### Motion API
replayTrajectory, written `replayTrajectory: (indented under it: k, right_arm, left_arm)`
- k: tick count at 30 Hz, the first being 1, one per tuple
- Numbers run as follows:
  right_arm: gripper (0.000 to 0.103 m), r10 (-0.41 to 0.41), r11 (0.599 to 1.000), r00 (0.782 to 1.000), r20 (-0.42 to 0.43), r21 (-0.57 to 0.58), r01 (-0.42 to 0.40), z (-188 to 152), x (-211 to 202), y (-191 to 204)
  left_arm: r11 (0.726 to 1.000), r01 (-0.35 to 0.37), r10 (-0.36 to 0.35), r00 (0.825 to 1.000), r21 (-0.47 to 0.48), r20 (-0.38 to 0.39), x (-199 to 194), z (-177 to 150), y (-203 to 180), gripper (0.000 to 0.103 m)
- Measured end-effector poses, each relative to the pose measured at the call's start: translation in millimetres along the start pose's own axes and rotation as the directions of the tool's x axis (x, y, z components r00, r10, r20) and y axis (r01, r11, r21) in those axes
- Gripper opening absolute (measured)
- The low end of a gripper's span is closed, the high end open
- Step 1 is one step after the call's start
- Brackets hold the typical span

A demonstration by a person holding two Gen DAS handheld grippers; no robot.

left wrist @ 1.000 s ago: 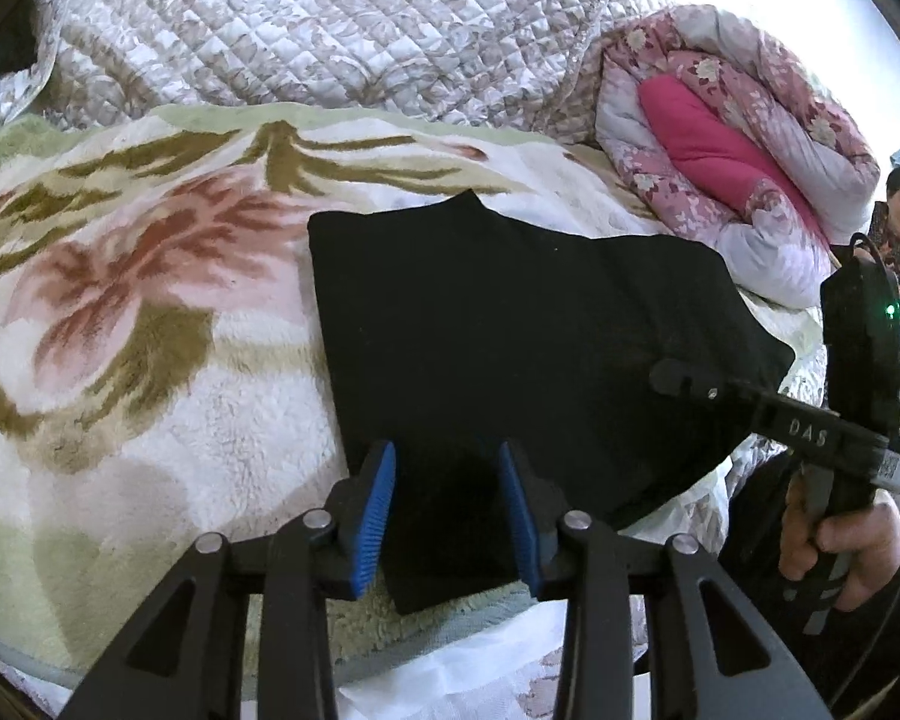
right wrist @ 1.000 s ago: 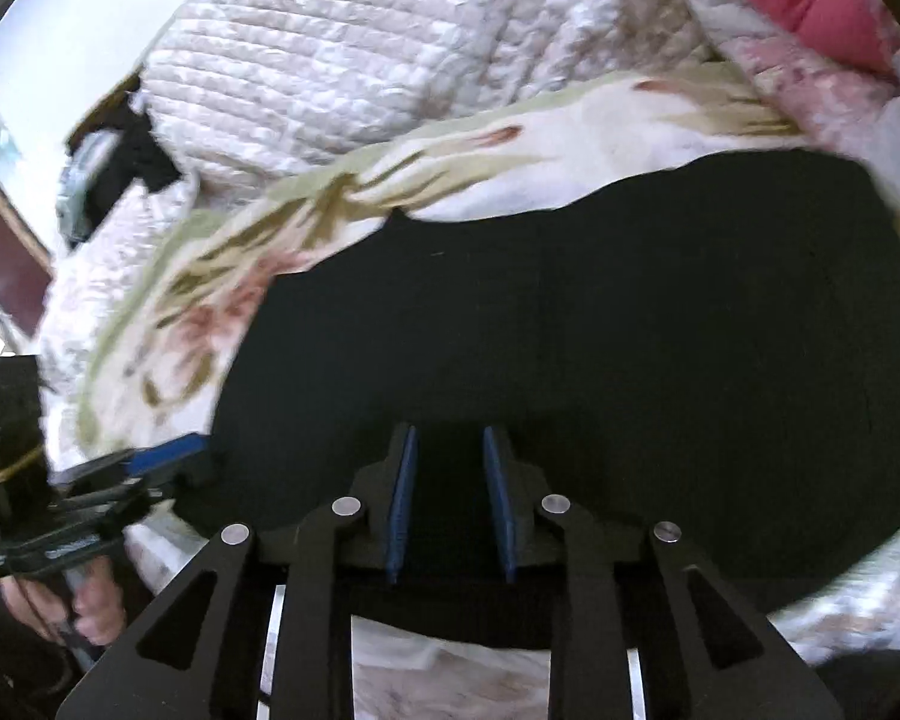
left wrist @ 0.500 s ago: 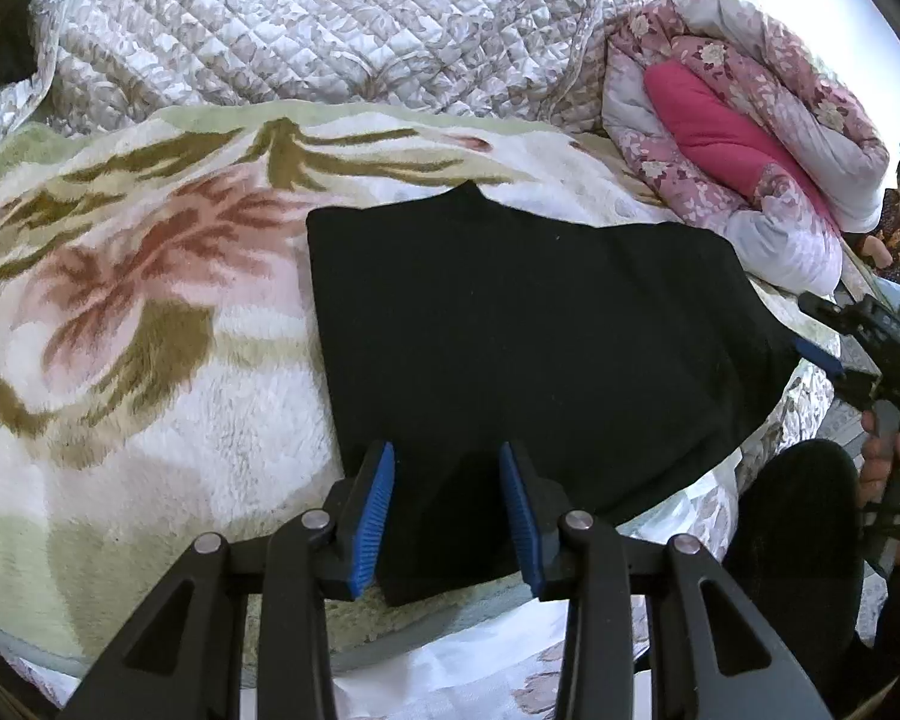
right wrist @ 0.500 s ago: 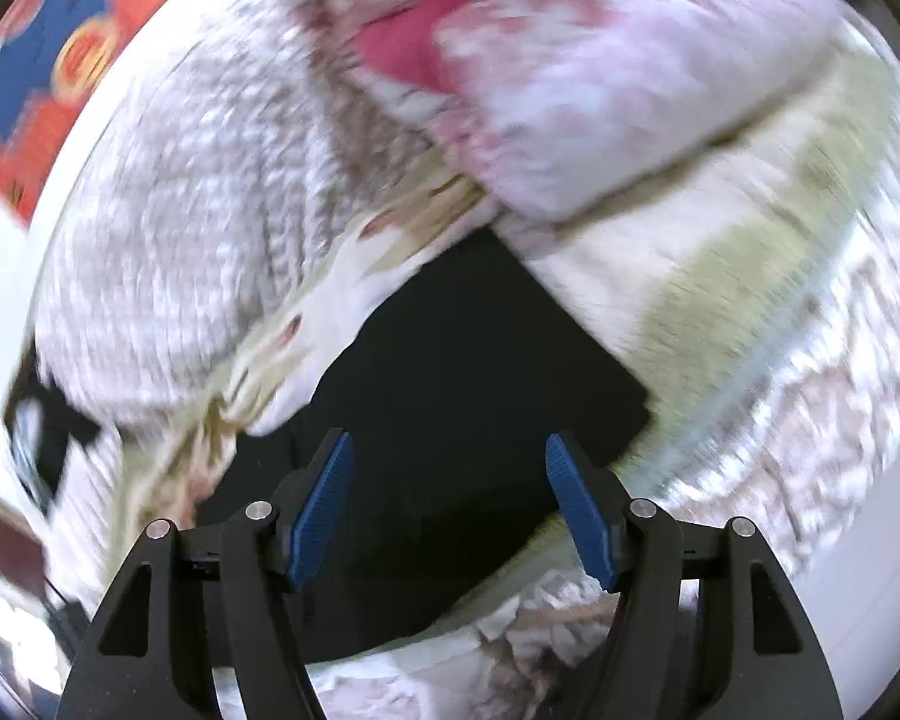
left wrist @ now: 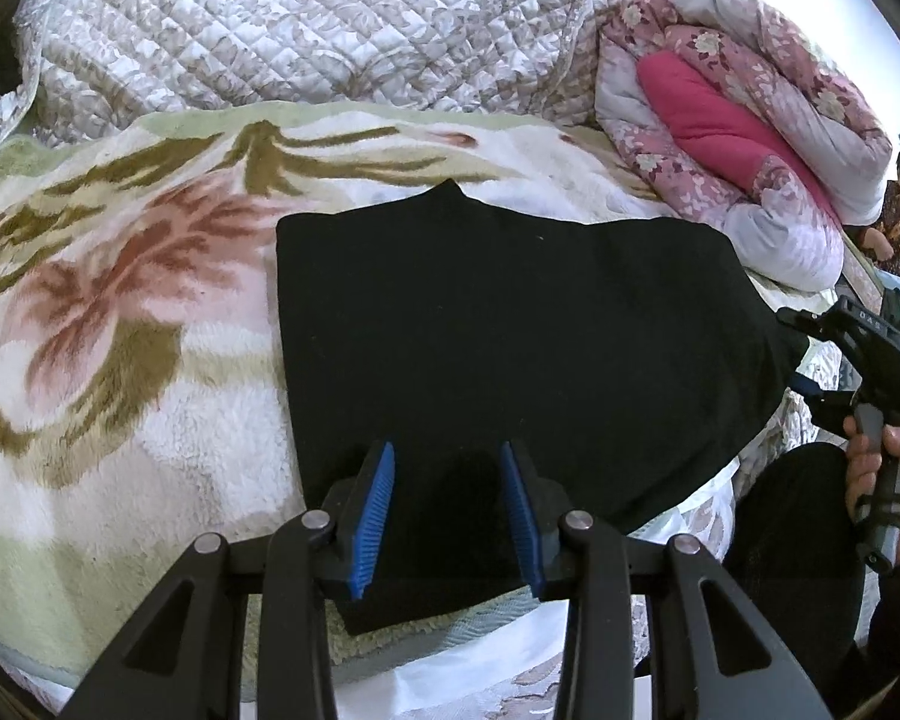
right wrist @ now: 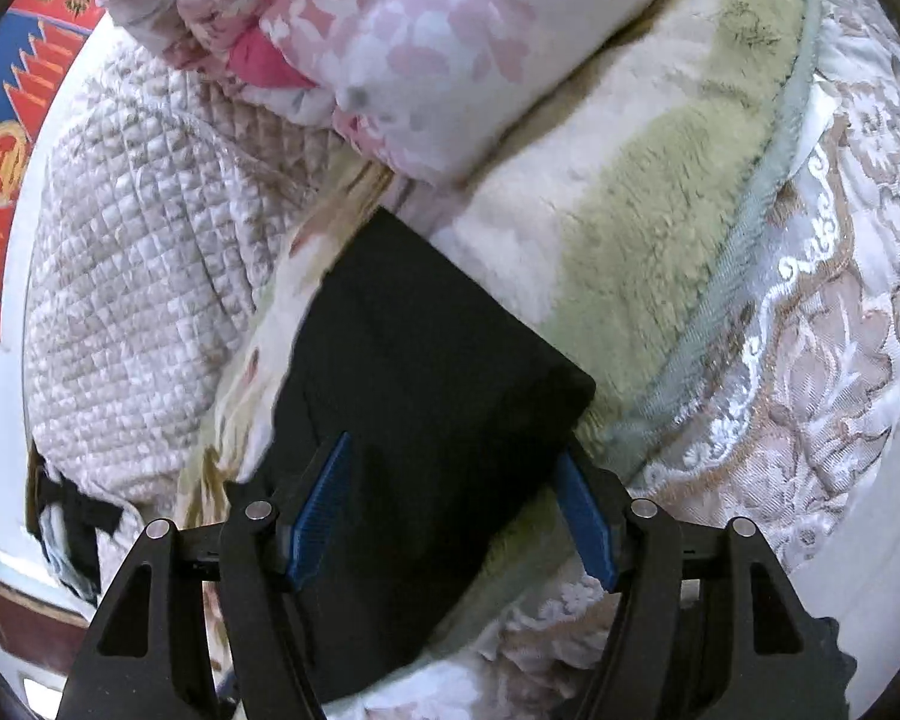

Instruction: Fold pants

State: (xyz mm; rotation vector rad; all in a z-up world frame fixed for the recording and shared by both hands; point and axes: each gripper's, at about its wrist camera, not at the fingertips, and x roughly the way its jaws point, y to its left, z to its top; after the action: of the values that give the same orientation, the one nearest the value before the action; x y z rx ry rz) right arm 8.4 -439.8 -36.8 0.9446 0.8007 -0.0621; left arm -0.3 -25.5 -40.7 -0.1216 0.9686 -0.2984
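The left tongs [left wrist: 447, 510] stand half open over the near edge of the black pants [left wrist: 510, 330], gripping nothing. The right tongs [right wrist: 456, 516] gape wide and empty over the pants' right end. Folded into a slab, the pants lie on the floral blanket [left wrist: 120, 300] on the bed, long axis running left to right between the tongs, so each hand has its own end nearest.

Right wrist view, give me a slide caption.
Open right gripper over a corner of folded black pants on a floral blanket.
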Motion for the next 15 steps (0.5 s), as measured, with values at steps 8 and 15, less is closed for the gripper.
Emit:
replayTrajectory:
  k: [8,15]
  right_arm:
    - [0.068,-0.025,0.999,1.000,0.007,0.034,0.025,12,15,1]
    - [0.027,-0.067,0.995,0.998,0.001,-0.072,0.067,19,24,17]
  left_arm:
    - [1.000,-0.004,0.004,1.000,0.003,0.001,5,0,0,0.040]
    - [1.000,-0.017,0.017,1.000,0.011,-0.003,6,1,-2,0.040]
